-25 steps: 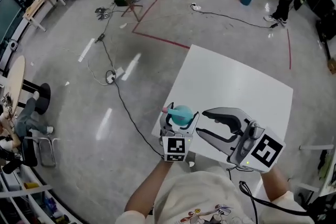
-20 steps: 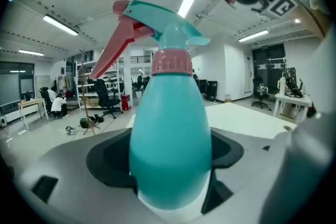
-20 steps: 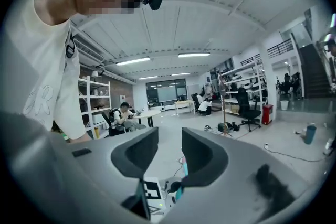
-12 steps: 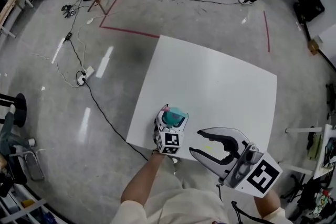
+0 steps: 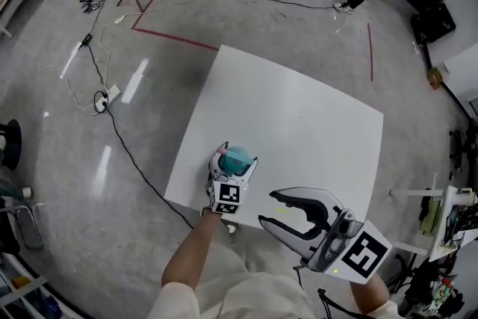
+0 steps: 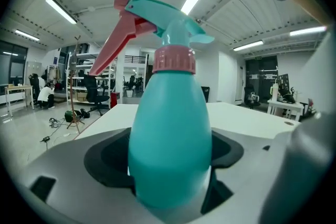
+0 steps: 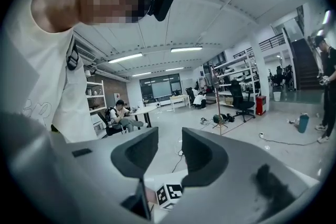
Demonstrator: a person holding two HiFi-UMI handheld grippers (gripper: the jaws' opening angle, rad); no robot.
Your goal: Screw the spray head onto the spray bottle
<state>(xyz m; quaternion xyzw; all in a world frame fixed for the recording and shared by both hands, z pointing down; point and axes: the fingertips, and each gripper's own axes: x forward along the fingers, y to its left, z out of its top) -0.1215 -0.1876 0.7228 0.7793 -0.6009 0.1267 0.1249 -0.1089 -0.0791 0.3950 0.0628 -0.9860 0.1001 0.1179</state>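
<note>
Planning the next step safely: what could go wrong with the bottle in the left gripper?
The left gripper clamps only the spray bottle's rounded lower body, so it may spin or slip if the open right gripper twists the pink collar. It is also near the table's edge; dropped, it could fall off.

Spray bottle [image 6: 169, 144]: teal, pear-shaped body, upright, gripped low on its belly between the jaws of the left gripper [image 5: 236, 165], at the near edge of the white table [image 5: 299, 108]. Spray head [image 6: 170, 13]: teal, with pink trigger [image 6: 116, 44] and pink collar [image 6: 174, 59], seated on the bottle's neck.
</note>
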